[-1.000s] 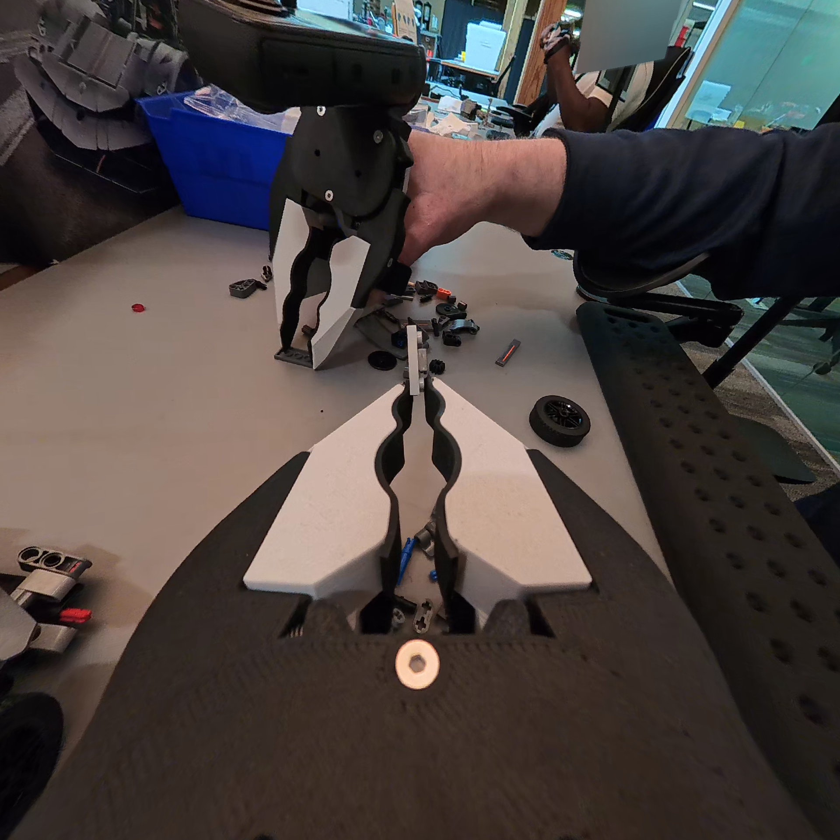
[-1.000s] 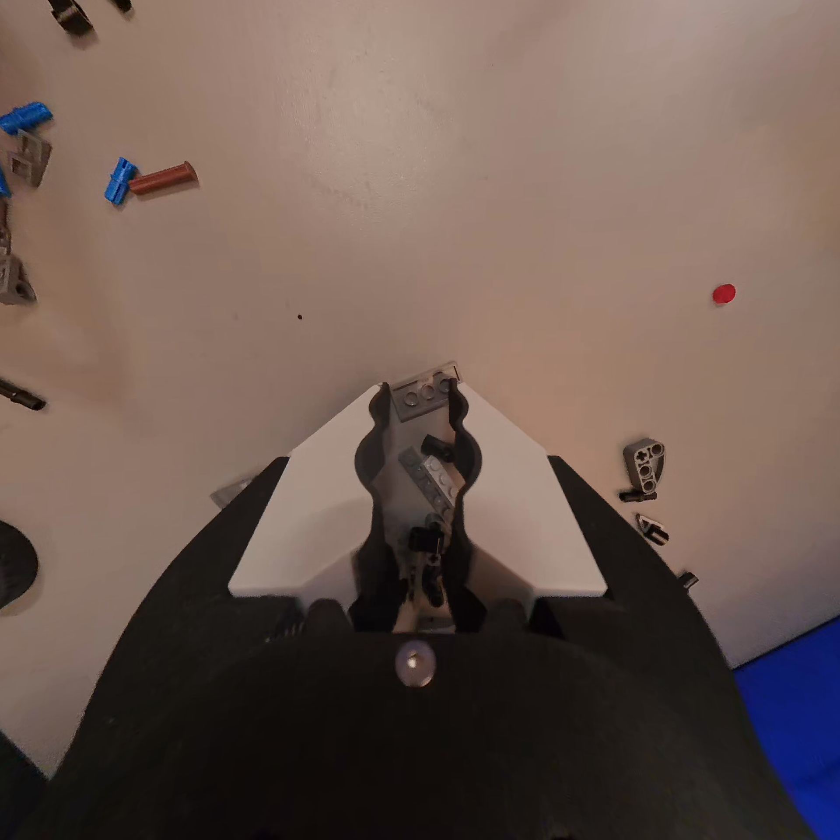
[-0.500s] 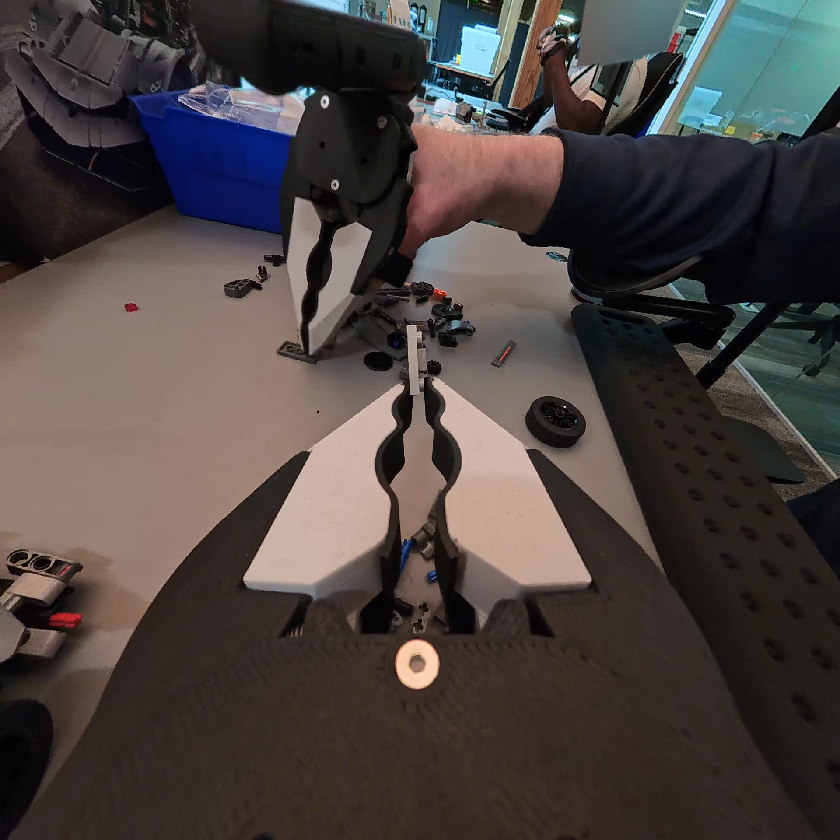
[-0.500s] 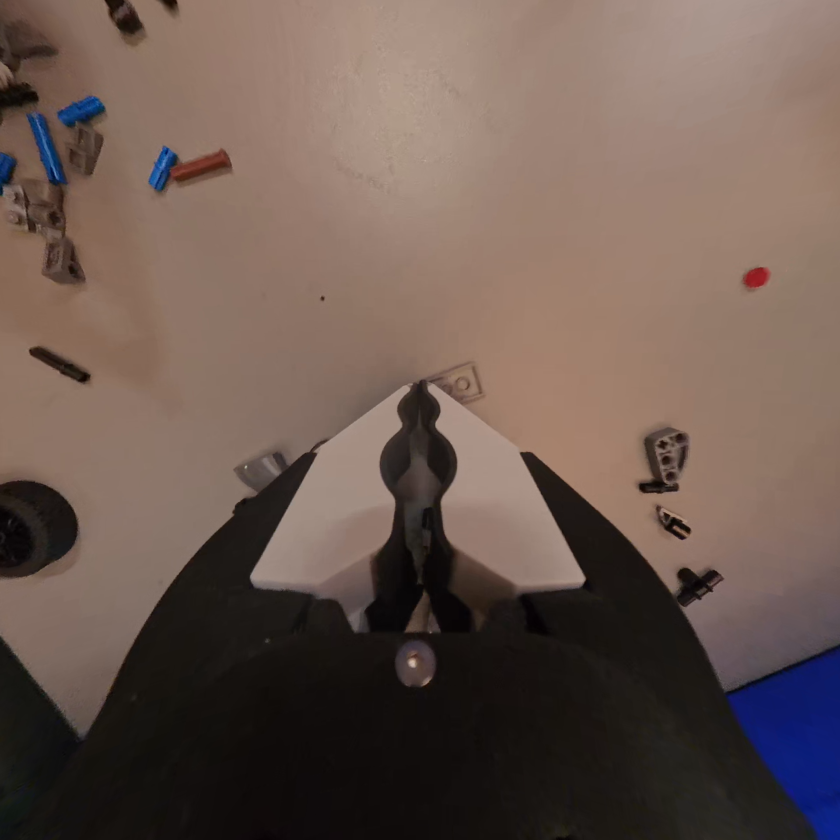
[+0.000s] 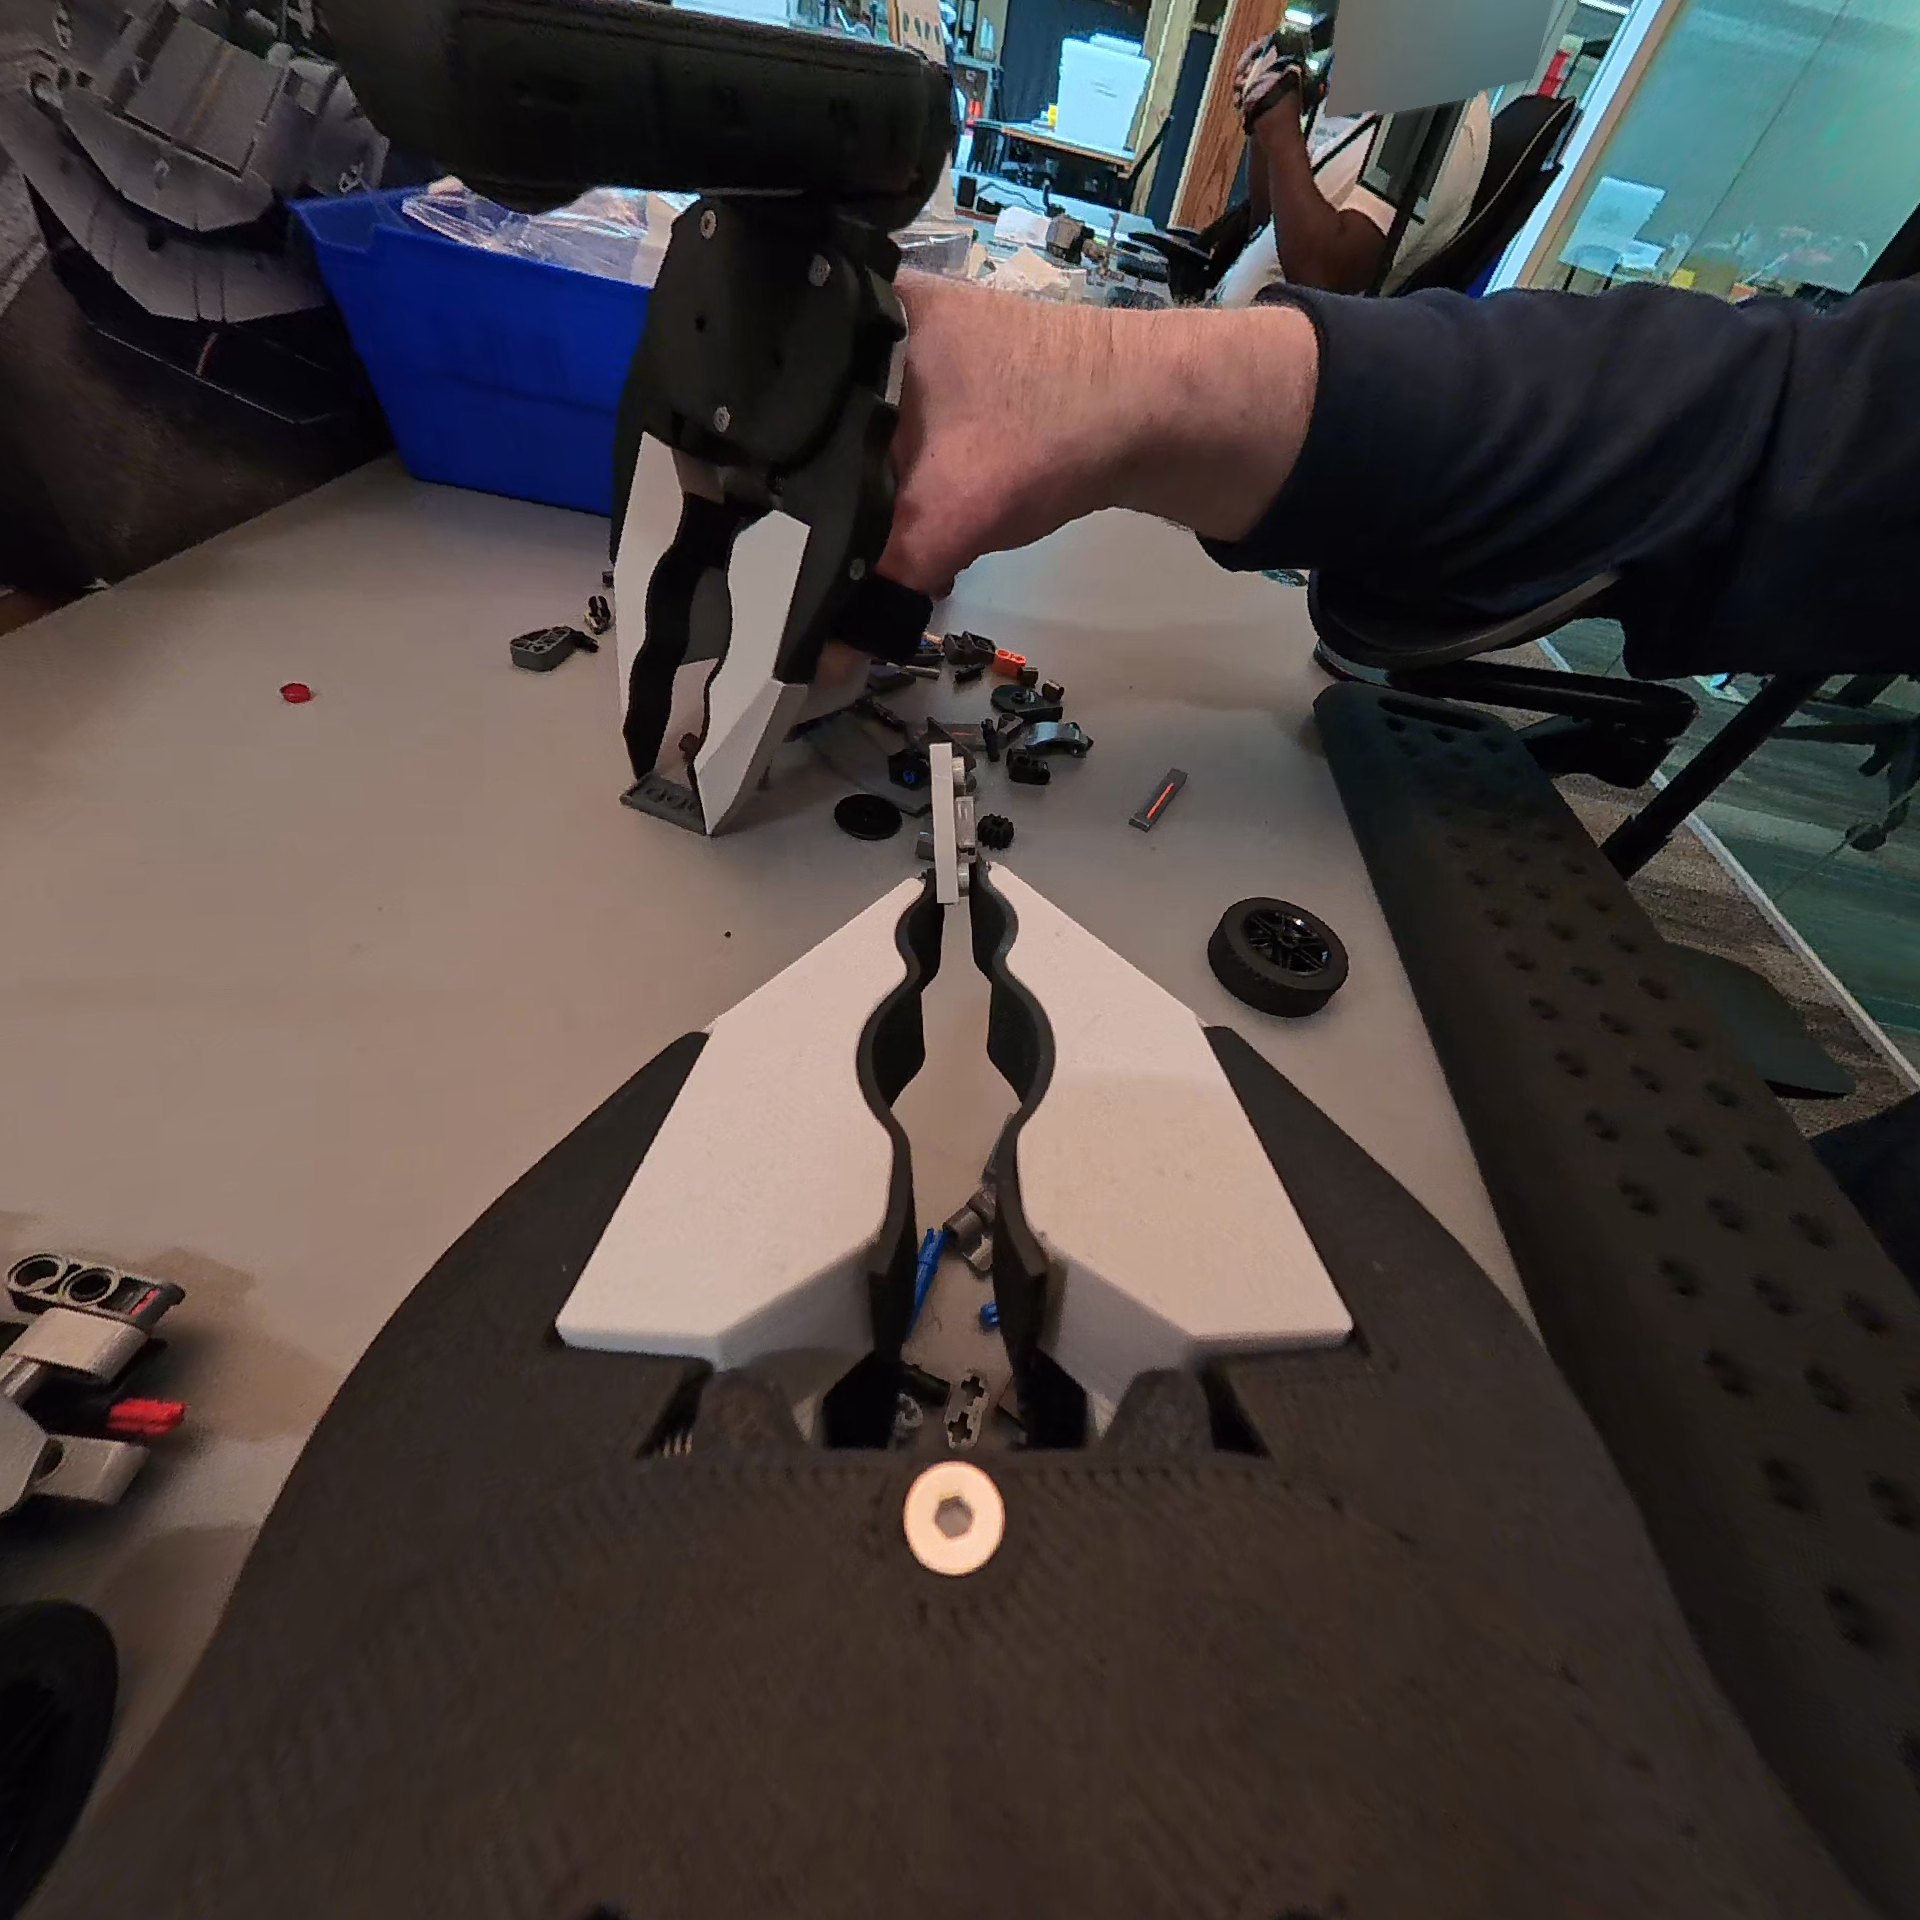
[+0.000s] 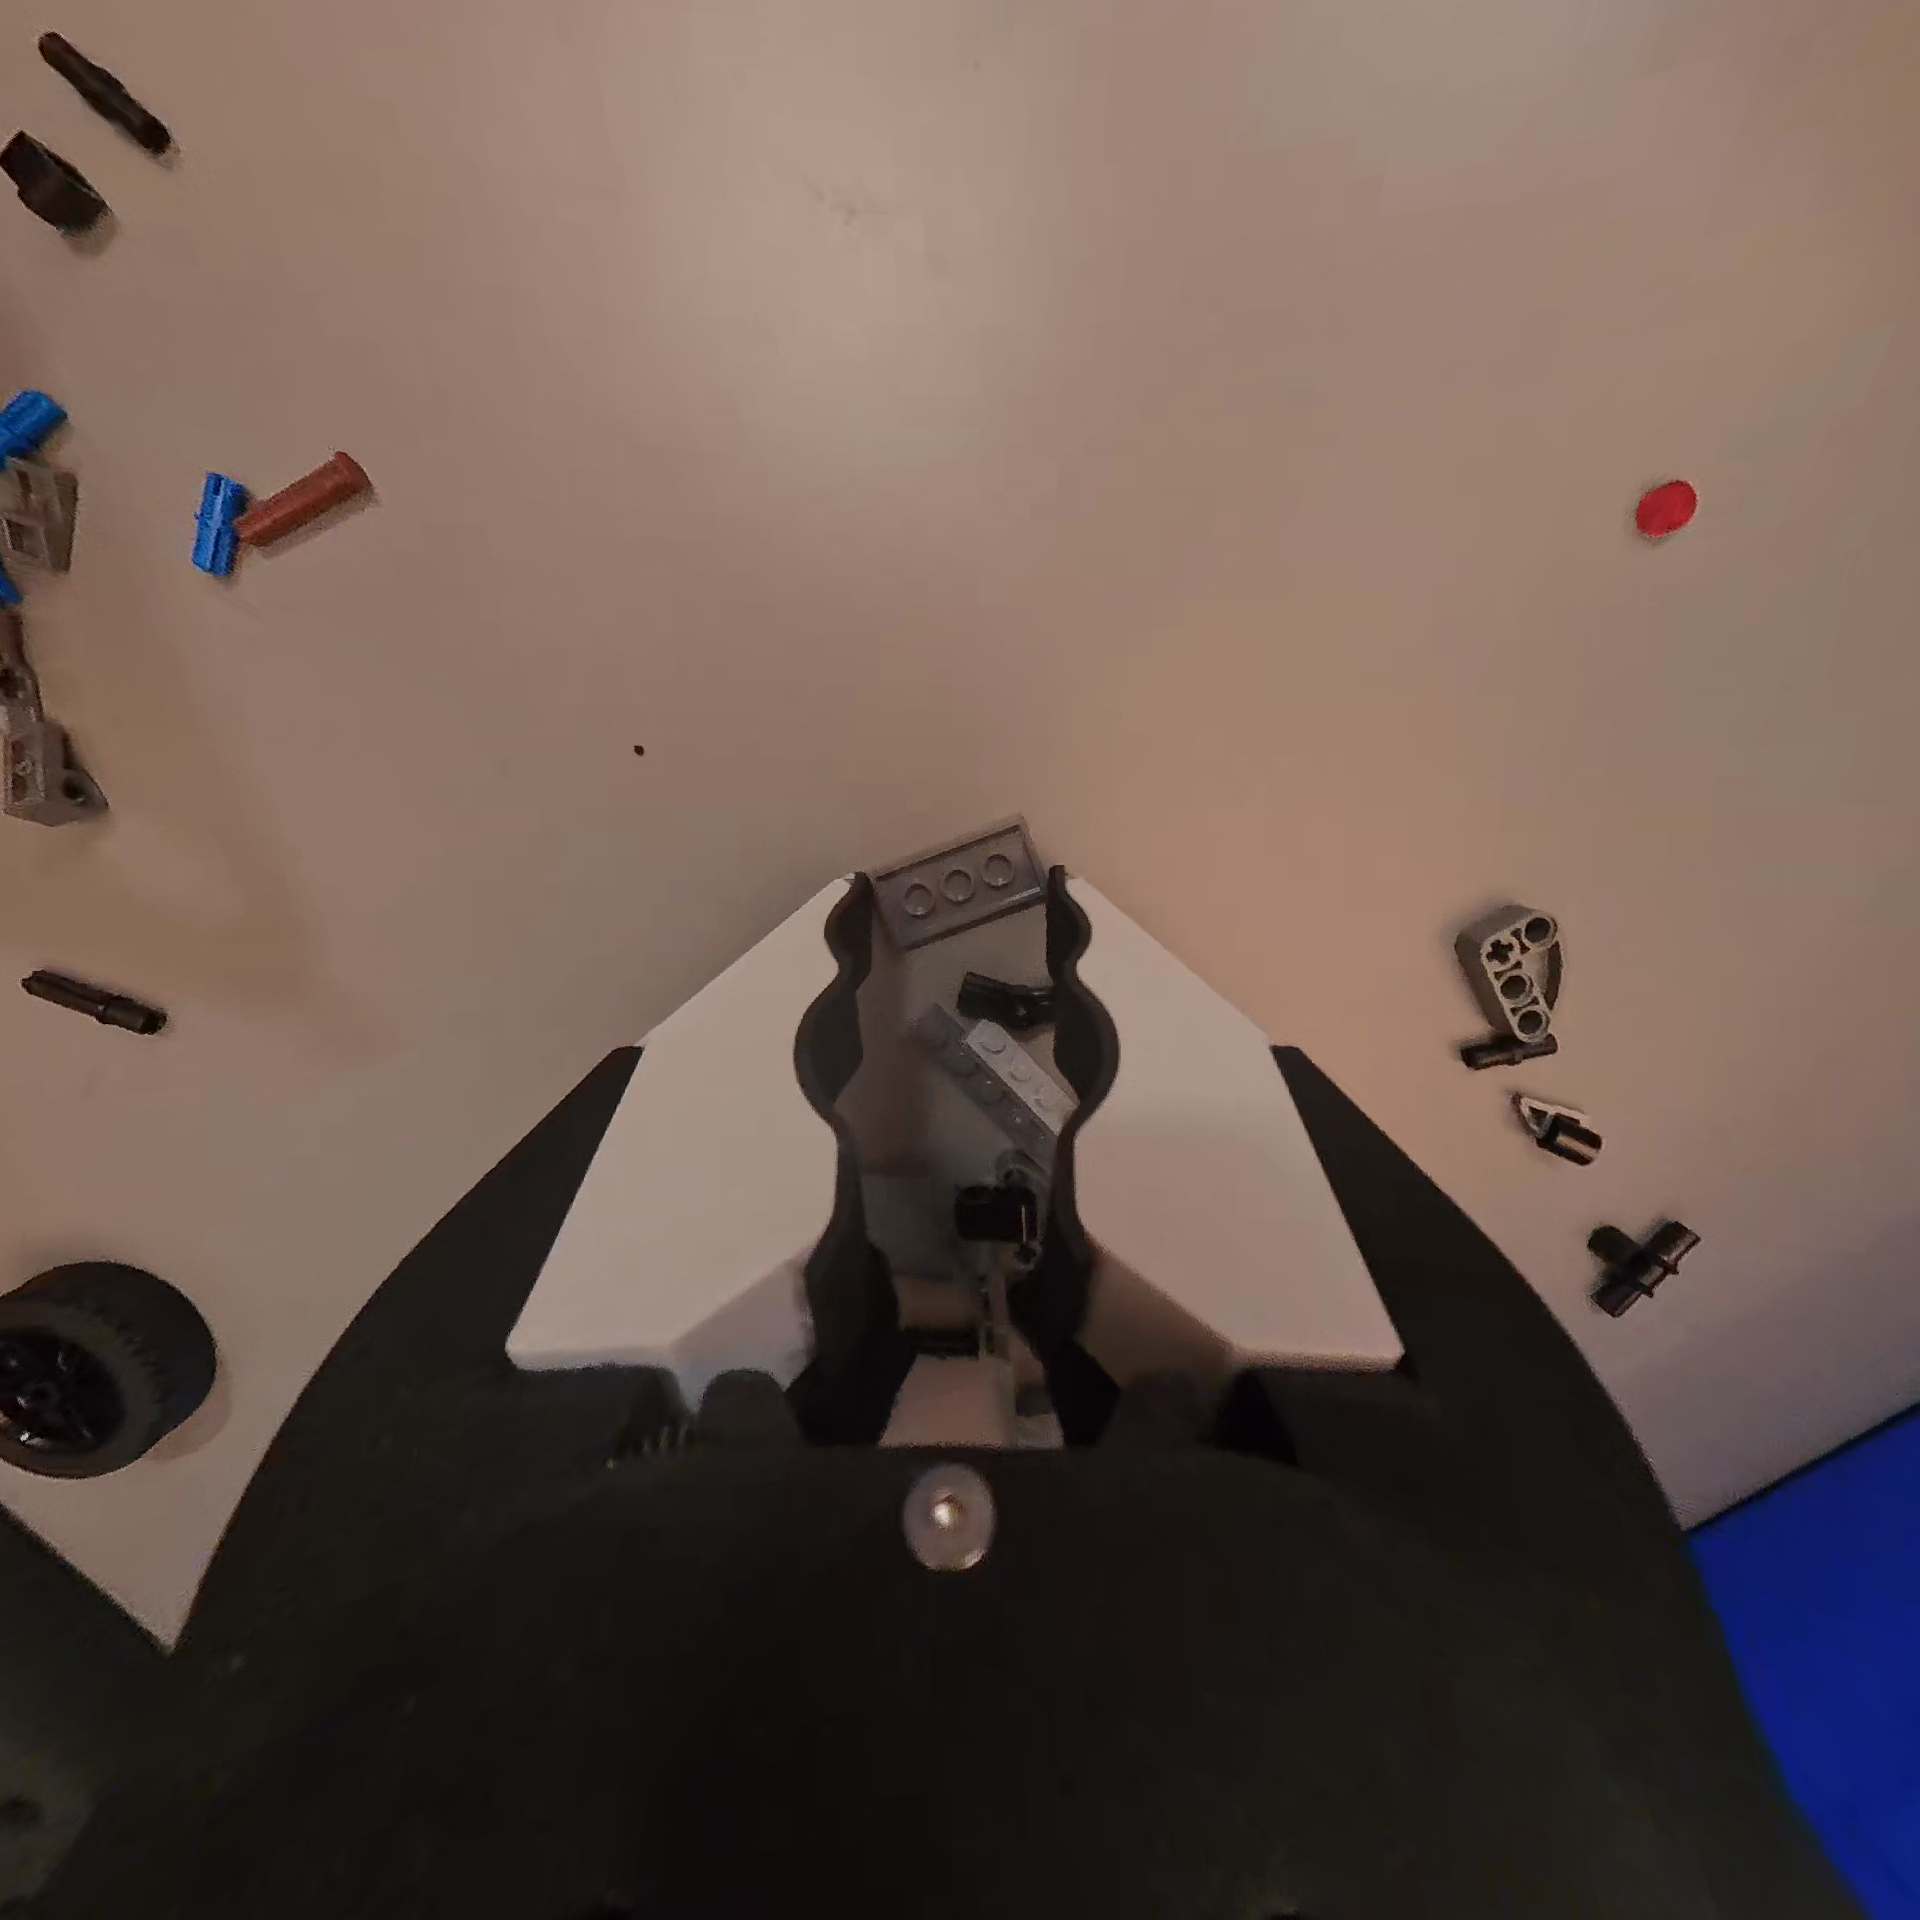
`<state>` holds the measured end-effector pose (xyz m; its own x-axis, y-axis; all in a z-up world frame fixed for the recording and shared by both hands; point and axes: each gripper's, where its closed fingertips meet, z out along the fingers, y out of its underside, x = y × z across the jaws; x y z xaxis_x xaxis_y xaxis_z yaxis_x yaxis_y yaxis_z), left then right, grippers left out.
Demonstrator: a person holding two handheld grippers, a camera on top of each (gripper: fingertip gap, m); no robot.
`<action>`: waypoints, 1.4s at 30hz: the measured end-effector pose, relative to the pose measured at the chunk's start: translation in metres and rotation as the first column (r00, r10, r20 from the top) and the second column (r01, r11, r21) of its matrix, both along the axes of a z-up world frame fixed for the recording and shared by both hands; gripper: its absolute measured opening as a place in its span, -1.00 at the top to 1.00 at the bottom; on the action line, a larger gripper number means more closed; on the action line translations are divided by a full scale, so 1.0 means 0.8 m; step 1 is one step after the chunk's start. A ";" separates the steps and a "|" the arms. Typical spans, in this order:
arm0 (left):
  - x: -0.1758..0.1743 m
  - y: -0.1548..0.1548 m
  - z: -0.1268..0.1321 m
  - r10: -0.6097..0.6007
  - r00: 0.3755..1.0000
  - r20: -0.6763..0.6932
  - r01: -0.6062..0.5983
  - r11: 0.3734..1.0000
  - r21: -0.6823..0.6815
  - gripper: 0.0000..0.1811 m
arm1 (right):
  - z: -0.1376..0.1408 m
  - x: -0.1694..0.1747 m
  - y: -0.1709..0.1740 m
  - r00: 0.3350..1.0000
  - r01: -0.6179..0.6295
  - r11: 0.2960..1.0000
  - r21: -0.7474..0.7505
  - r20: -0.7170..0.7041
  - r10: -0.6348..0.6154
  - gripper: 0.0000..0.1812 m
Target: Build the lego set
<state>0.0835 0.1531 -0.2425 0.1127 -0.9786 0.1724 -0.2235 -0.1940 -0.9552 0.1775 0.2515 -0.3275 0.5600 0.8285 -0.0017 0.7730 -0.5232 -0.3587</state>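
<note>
Item: lego build, loose parts lying scattered on a pale table (image 5: pixel 312 987). Left gripper (image 5: pixel 951 883) — fingers clamped on a small white-and-grey lego piece (image 5: pixel 948 821), which is standing upright past the fingertips, above the table. Right gripper (image 6: pixel 956 883) — pointing straight down at the table, fingers standing apart on either side of a dark grey three-stud plate (image 6: pixel 958 888) that is lying flat; the left wrist view is showing the same plate at the tips (image 5: pixel 665 800), touching or nearly so. Also lying about: a black wheel (image 5: pixel 1278 956), a red round stud (image 6: pixel 1664 509), a grey angled beam (image 6: pixel 1512 971), a blue and brown pin (image 6: pixel 281 509), a heap of dark parts (image 5: pixel 997 717) just beyond the right gripper, a blue bin (image 5: pixel 488 343) at the table's far edge. Risks, as judged: the plate is sitting low and thin, and at a slant to the fingers, so a closing pinch is likely to catch a corner and flick it away or tip it up on edge; pressing down too hard could slide it across the smooth top. The held piece, gripped only by its lower end, is liable to swivel if knocked.
</note>
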 end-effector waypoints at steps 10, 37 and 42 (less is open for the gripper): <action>-0.002 0.002 0.000 0.005 1.000 -0.001 -0.005 1.000 0.001 0.98 | 0.019 -0.024 -0.024 0.985 -0.121 0.992 -0.043 -0.131 0.115 0.66; -0.007 0.016 -0.049 0.157 0.892 -0.424 -0.035 0.959 0.282 0.50 | 0.088 -0.101 -0.133 0.746 -0.511 0.849 -0.135 -0.560 0.359 0.66; 0.009 -0.012 -0.022 0.232 0.883 -0.409 0.111 0.742 0.661 0.84 | 0.090 -0.113 -0.146 0.717 -0.539 0.823 -0.178 -0.610 0.337 0.66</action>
<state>0.0911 0.1437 -0.2603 0.0694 -0.8086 -0.5842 -0.6548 0.4049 -0.6382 0.0870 0.1343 -0.2552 -0.0456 0.8703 -0.4905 0.6776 -0.3338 -0.6553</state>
